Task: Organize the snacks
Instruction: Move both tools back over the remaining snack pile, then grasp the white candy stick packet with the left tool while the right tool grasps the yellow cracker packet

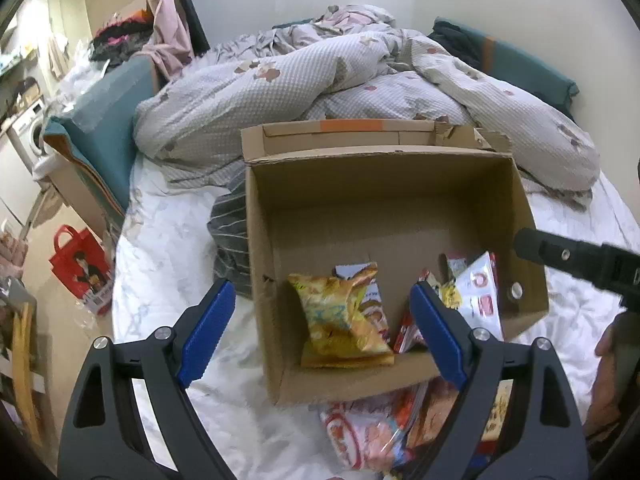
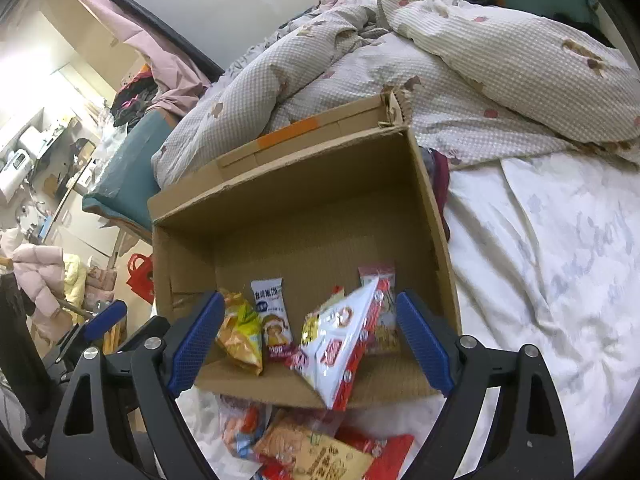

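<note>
- On the bed, in the left wrist view, the open brown cardboard box [image 1: 384, 216] rests on the white sheet [image 1: 168, 264] with a crinkled yellow snack bag [image 1: 340, 316] lying on its floor near the front wall; a few more packets sit at the right side.
- The left gripper [image 1: 320, 336] hangs above the front wall, jaws spread wide and holding nothing. Brought down carelessly, its right finger could catch the wall and drag the light box across the soft sheet.
- A loose pile of red and pink snack packets [image 1: 384, 432] waits outside, just before the box; the slippery wrappers may slide out of a pinch.
- In the right wrist view, the right gripper [image 2: 310, 344] is likewise wide open and empty.
- Between its fingers, a white-and-red triangular snack pouch [image 2: 340, 344] tilts over the front wall, its lower corner hanging outside. My guess is that it could tip out onto the pile below if the box is nudged.
</note>
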{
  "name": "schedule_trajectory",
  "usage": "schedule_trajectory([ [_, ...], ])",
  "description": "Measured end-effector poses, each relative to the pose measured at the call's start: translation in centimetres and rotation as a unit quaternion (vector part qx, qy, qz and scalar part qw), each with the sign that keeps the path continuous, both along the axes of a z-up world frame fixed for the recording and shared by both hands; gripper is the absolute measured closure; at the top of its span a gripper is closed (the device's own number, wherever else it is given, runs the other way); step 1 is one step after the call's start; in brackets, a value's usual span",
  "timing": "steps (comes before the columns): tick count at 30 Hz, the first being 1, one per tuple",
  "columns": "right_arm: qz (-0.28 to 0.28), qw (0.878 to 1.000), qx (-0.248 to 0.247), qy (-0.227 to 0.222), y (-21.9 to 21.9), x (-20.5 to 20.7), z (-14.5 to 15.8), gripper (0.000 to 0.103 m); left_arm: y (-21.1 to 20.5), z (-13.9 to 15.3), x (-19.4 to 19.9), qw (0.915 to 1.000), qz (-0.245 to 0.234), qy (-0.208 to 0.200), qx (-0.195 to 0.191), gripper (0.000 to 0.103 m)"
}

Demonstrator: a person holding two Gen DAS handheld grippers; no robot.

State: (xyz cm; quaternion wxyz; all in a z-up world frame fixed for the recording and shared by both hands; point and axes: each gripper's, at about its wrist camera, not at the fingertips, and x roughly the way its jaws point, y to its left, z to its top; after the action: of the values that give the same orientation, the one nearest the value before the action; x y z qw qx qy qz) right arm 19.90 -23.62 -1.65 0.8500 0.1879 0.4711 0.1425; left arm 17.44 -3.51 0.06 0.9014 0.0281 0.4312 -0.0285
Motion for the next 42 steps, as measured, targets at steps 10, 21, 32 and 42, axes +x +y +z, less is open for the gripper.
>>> schedule_trajectory([
  [10, 0.016, 1.0, -0.002, 0.009, 0.6, -3.7, 0.5, 0.013, 1.8, -0.4, -4.1, 0.9994, 0.017, 0.027, -0.013, 0.016],
  [21, 0.021, 0.999, 0.005, 0.032, -0.3, -9.2, 0.3, 0.013, 5.7, -2.0, -7.9, 0.9925, 0.064, 0.1, -0.03, 0.016],
  [32, 0.009, 0.998, 0.005, 0.057, -0.5, -10.5, -0.7, 0.013, 1.8, -9.5, -11.2, 0.9559, -0.065, 0.286, 0.0, 0.016],
  [42, -0.009, 0.998, 0.022, 0.06, -1.8, -10.3, -0.7, 0.013, -2.9, -15.3, -14.3, 0.9178, -0.161, 0.342, 0.12, 0.033],
])
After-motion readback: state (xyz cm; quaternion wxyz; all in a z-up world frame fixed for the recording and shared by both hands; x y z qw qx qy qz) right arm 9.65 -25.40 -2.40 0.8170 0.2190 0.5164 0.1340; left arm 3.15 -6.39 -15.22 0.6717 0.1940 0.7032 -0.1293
